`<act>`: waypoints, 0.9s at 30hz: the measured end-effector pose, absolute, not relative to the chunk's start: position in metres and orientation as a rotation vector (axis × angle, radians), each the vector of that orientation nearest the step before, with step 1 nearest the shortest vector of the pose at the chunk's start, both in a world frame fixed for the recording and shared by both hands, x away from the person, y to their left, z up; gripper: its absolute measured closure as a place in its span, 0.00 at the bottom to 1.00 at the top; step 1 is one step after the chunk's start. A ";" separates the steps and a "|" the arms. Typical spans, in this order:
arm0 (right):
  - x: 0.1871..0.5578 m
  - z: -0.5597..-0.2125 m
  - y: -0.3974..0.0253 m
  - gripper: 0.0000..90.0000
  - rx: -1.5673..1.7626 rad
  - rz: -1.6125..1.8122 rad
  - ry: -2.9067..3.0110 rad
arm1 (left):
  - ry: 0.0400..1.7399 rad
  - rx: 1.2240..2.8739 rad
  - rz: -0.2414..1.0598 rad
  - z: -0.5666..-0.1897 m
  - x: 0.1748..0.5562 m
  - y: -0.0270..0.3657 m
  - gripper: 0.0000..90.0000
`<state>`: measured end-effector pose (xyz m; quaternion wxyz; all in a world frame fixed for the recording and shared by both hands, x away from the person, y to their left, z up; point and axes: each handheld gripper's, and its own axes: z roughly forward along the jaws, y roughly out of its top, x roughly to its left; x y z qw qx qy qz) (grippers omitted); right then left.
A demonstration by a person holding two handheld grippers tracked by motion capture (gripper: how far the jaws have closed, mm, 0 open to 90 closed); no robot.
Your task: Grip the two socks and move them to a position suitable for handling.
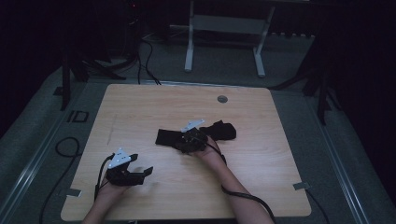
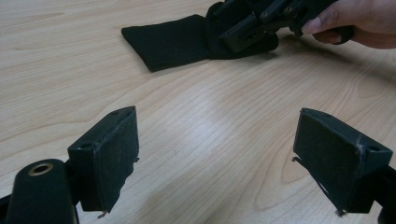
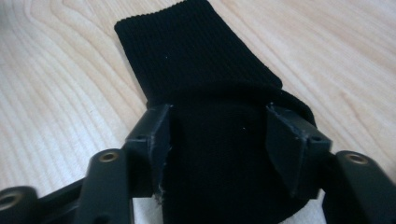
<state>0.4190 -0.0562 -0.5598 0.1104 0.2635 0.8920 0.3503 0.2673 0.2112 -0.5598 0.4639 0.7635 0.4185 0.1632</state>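
Note:
A black sock (image 1: 219,129) lies across the middle of the wooden table (image 1: 140,102), partly folded over on itself. My right gripper (image 1: 184,142) is on its middle. In the right gripper view the jaws (image 3: 219,140) press on both sides of the folded-over layer of the sock (image 3: 187,56), whose ribbed cuff end stretches away flat on the wood. My left gripper (image 1: 142,164) hovers near the front left of the table, open and holding nothing. In the left gripper view its jaws (image 2: 217,154) stand wide apart over bare wood, with the sock (image 2: 168,42) and the right gripper (image 2: 247,28) farther off.
A round grommet hole (image 1: 222,99) sits near the table's far edge. A white metal frame (image 1: 189,46) stands on the floor beyond the table. Cables (image 1: 65,144) trail on the floor at the left. The surroundings are dark.

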 end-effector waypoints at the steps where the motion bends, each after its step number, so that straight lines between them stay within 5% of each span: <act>1: 0.419 -0.560 -0.056 0.54 0.777 1.026 2.619 | 1.027 1.877 0.402 -0.560 0.267 0.211 0.16; 4: 0.417 -0.559 -0.056 0.79 0.799 1.031 2.597 | 1.025 1.879 0.399 -0.560 0.267 0.211 0.16; 7: 0.416 -0.558 -0.056 0.87 0.823 1.041 2.610 | 1.011 1.892 0.399 -0.559 0.266 0.208 0.16; 16: 0.386 -0.529 -0.083 0.89 0.677 1.057 2.668 | 1.008 1.888 0.404 -0.555 0.262 0.205 0.16; 27: 0.326 -0.533 -0.156 0.88 0.611 1.060 2.735 | 0.859 1.912 0.371 -0.542 0.250 0.173 0.16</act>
